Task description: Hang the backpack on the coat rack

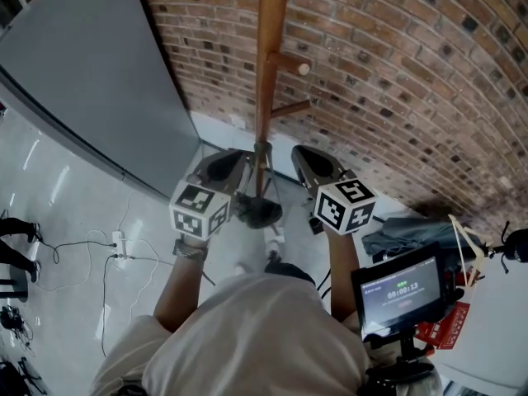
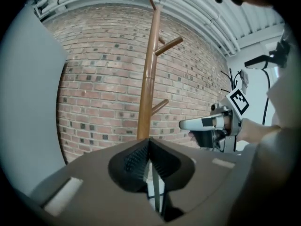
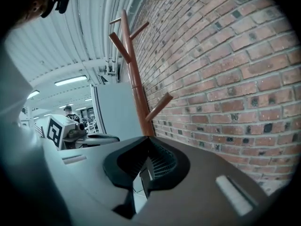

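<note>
Brick wall (image 1: pixel 396 73) at the back, with the wooden coat rack (image 1: pixel 268 73) standing close in front of it. The backpack (image 1: pixel 260 211) isn't hung yet. It dangles in front of the pole, low between both grippers. The left gripper (image 2: pixel 149 142) and right gripper (image 3: pixel 149 140) each have their fingers (image 2: pixel 134 160) pressed together on a thin strap (image 2: pixel 155 185). My guess is that's to keep the strap spread so it can drop over a peg (image 1: pixel 289 63).

A glossy pale grey floor (image 1: pixel 74 213) is seen, bounded at its far edge by a red brick wall (image 1: pixel 396 73). A white power strip (image 1: pixel 118 244) and thin black cables (image 1: pixel 78 243) are laid on it toward its left edge. A brown wooden coat rack (image 1: pixel 267 73) is stood by the wall, its foot hidden.
</note>
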A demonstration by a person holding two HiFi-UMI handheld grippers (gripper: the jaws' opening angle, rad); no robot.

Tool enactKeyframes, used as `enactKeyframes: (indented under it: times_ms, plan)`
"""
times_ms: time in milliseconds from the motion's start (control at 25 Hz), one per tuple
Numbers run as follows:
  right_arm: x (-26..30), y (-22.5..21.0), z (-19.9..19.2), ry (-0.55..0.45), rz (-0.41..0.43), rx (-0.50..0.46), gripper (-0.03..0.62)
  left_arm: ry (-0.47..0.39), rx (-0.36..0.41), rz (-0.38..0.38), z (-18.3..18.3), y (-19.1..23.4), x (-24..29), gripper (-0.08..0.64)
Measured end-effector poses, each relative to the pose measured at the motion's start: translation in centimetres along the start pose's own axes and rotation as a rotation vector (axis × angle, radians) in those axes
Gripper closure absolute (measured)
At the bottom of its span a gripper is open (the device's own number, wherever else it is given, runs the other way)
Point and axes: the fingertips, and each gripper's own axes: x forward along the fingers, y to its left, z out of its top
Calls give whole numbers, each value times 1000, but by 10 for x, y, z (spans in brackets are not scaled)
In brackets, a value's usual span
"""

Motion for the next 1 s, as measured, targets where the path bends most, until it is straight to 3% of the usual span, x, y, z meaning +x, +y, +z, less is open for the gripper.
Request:
enactKeyframes:
  times_ms: [320,520,640,1000]
  plan:
    - [-22,23,58,-134,26,-67,591,-166,45,-25,68,-15,-26,560]
    - [-29,36,79,-174,37,-119,591,-199,165,-2,91,-20,-36,560]
    - [-30,47,89,-194,62,-153,592,-237,156,-18,107,-24,-44,560]
    - [-34,62,107,-222,87,-208,592,-274,227,8,127,-27,-53,560]
